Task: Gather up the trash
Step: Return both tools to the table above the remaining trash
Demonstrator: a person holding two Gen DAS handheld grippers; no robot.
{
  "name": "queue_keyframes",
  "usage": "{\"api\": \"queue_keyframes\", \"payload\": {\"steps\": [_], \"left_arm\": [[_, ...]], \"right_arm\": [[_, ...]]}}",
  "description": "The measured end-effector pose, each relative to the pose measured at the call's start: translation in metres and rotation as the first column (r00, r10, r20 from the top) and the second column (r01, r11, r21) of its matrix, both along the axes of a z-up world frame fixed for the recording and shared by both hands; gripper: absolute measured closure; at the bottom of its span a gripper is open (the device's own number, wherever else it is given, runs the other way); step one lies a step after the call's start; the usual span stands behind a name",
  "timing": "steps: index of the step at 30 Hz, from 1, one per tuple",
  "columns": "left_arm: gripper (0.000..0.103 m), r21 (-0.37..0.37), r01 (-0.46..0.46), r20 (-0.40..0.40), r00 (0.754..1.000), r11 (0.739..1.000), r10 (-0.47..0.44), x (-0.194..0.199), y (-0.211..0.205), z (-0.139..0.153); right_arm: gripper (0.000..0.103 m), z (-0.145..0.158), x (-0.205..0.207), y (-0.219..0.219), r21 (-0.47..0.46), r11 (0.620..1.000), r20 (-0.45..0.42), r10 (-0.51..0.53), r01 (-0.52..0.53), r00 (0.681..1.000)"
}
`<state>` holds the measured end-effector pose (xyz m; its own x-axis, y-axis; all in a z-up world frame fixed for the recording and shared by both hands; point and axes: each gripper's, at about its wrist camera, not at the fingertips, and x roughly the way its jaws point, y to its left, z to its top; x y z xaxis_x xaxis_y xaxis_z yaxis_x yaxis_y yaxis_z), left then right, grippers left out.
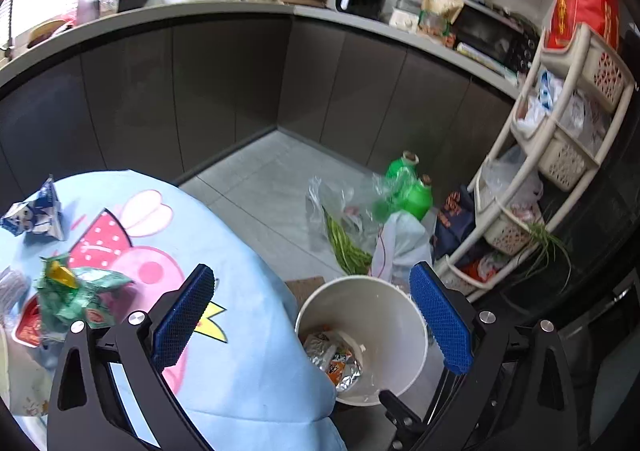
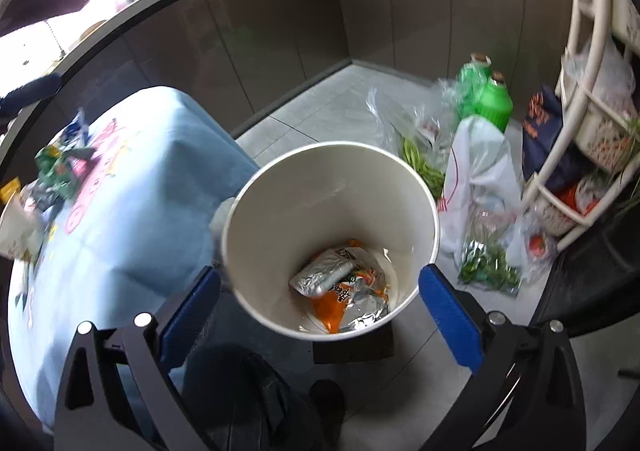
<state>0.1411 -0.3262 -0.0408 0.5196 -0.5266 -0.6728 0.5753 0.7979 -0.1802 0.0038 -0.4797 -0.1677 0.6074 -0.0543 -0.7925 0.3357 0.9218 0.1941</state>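
Note:
A white trash bin (image 2: pixel 280 191) stands on the floor beside the table; it also shows in the left wrist view (image 1: pixel 394 315). Orange and foil snack wrappers (image 2: pixel 344 291) lie at its bottom. On the blue cartoon tablecloth (image 1: pixel 240 331) lie a crumpled green wrapper (image 1: pixel 76 291) and a blue-white wrapper (image 1: pixel 36 215). My left gripper (image 1: pixel 312 315) is open and empty, over the table edge and the bin. My right gripper (image 2: pixel 320 307) is open and empty, above the bin mouth.
Plastic bags with green vegetables (image 2: pixel 424 155), a white bag (image 2: pixel 476 171) and green bottles (image 2: pixel 488 99) lie on the floor behind the bin. A cream basket rack (image 1: pixel 560 155) stands at the right. Dark cabinets (image 1: pixel 200 91) under a cluttered counter close off the back.

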Motion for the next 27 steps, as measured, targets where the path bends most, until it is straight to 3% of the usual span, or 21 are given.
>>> {"api": "queue_keyframes", "payload": {"steps": [6, 15, 20, 27], "left_arm": [[0.009, -0.063, -0.063, 0.014, 0.998, 0.996, 0.064, -0.014, 0.04, 0.031], [0.009, -0.065, -0.171, 0.093, 0.98, 0.983, 0.176, -0.056, 0.126, 0.062], [0.009, -0.033, -0.288, 0.109, 0.951, 0.957, 0.29, -0.074, 0.193, 0.062], [0.009, 0.038, -0.464, 0.089, 0.884, 0.885, 0.459, -0.083, 0.279, 0.047]], "right_arm": [[0.003, 0.046, -0.006, 0.023, -0.048, 0.997, 0.076, 0.071, -0.068, 0.995], [0.003, 0.118, -0.008, 0.082, -0.108, 0.972, 0.214, 0.227, -0.208, 0.95], [0.003, 0.135, -0.006, 0.125, -0.122, 0.946, 0.232, 0.323, -0.302, 0.918], [0.003, 0.142, 0.004, 0.184, -0.122, 0.9, 0.208, 0.435, -0.418, 0.876]]}}
